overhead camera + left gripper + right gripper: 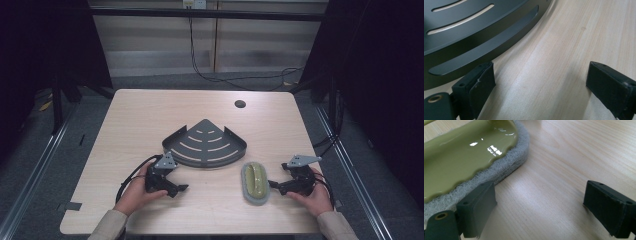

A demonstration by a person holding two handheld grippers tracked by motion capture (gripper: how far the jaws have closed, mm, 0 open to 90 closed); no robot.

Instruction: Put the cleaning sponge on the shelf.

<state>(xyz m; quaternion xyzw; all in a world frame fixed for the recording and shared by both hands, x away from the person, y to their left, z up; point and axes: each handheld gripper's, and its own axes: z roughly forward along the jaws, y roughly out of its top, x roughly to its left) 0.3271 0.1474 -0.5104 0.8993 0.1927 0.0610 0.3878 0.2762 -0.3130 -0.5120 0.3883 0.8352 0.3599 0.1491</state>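
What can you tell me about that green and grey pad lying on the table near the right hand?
The scrubbing pad is an oval with a glossy olive-green plastic top, raised into a grip along its middle, on a fuzzy grey fibre base. It lies flat on the wooden table, lengthwise away from the person, just in front of the dark corner shelf. The right gripper points at its side, jaws open, not closed on it.

**Colours on the table**

The table point(150, 115) was pale wood with fine grain lines. The corner rack point(205, 145) was dark grey, striped by curved slots. The scrubber point(255, 183) had an olive-green glossy top over a grey fibrous pad. Both grippers' jaws were black.
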